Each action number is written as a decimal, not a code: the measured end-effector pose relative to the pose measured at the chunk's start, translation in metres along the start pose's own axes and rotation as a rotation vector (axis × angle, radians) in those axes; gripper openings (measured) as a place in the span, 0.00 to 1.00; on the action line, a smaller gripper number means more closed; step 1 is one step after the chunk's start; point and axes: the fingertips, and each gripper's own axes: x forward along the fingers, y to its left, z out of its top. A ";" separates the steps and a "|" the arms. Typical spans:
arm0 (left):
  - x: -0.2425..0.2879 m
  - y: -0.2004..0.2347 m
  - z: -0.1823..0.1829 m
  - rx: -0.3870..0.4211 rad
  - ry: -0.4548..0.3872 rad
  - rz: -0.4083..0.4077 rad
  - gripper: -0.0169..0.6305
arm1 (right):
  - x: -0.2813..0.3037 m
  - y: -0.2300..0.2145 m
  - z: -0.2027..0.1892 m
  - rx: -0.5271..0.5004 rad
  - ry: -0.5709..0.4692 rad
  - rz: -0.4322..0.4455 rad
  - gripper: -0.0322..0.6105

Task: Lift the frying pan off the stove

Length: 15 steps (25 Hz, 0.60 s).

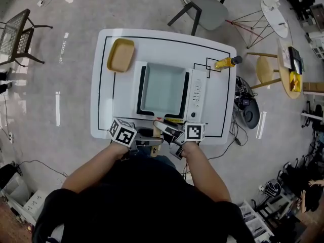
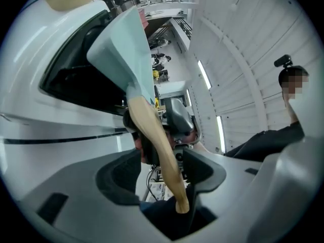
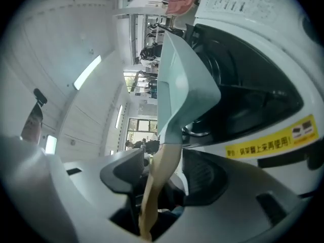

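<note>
1. The pale-green square metal frying pan (image 1: 162,87) sits on the white stove (image 1: 196,92) mid-tabletop (image 1: 223,75), its wooden handle (image 2: 152,130) pointing to 6 o'clock.
2. The left gripper (image 2: 161,166) and right gripper (image 3: 162,168) straddle the handle, jaws apart and not pinching.
3. It is probably rigid and front-heavy, so clamp the handle close to the pan.

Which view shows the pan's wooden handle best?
Left gripper view: the handle shows full length, end included, between open jaws. The right gripper view loses its end at the frame's bottom; the head view shows only a sliver.
</note>
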 end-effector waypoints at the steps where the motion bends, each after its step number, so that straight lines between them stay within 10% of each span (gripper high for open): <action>1: 0.002 -0.001 -0.002 -0.005 0.005 -0.010 0.41 | 0.002 0.002 0.000 0.013 0.000 0.023 0.41; 15: 0.003 -0.003 -0.009 -0.061 0.024 -0.078 0.41 | 0.015 0.010 -0.009 0.086 0.057 0.092 0.39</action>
